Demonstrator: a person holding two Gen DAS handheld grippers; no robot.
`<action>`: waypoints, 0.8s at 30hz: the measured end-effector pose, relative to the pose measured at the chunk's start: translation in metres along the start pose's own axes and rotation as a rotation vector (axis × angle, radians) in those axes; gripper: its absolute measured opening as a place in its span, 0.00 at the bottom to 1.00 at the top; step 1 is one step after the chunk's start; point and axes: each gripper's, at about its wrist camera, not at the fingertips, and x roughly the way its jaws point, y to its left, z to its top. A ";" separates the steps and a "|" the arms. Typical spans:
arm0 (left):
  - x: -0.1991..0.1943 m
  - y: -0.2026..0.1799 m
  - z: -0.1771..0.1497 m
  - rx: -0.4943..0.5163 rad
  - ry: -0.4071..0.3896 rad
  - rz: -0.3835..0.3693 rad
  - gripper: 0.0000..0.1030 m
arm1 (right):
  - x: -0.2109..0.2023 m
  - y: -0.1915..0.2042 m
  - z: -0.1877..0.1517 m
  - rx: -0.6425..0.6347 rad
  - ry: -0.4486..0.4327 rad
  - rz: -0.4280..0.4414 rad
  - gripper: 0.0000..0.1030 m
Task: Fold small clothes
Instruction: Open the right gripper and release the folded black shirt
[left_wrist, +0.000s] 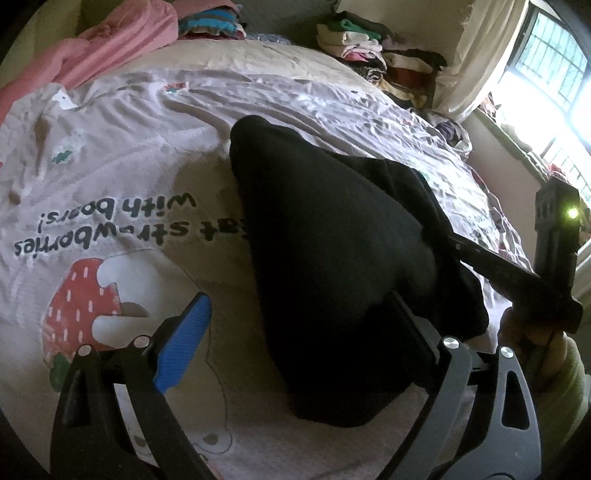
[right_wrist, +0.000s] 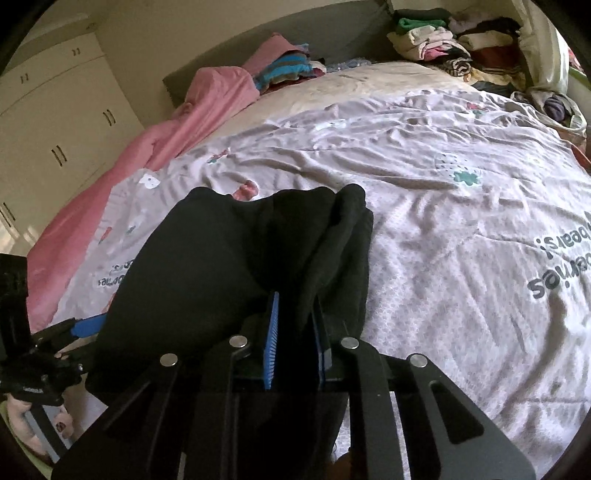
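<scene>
A small black garment (left_wrist: 332, 240) lies bunched on the pale strawberry-print bed cover (left_wrist: 110, 166). My left gripper (left_wrist: 295, 299) stands open and wide. Its blue left pad (left_wrist: 181, 343) is bare, and the cloth drapes over and hides the right finger. In the right wrist view my right gripper (right_wrist: 293, 306) is shut on a fold of the black garment (right_wrist: 207, 258), which is pinched between the two blue pads (right_wrist: 271, 339) and lifted off the cover. The right gripper (left_wrist: 458, 247) enters the cloth from the right in the left wrist view, held by a hand (left_wrist: 532, 339).
Piles of folded clothes (right_wrist: 436, 37) sit by the headboard at the far right. A striped pile (right_wrist: 288, 70) and a pink blanket (right_wrist: 207, 110) run along the far left edge. Wardrobe doors (right_wrist: 55, 129) stand at the left, a window (left_wrist: 546, 74) at the right.
</scene>
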 end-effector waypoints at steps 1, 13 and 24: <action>0.000 -0.001 -0.001 0.001 0.003 -0.002 0.84 | 0.000 0.000 -0.001 0.003 0.000 -0.011 0.20; -0.004 -0.008 -0.011 0.036 0.010 0.011 0.84 | -0.027 0.008 -0.014 0.011 0.000 -0.081 0.44; -0.013 -0.015 -0.013 0.055 -0.005 0.020 0.84 | -0.062 0.016 -0.025 -0.011 -0.043 -0.132 0.71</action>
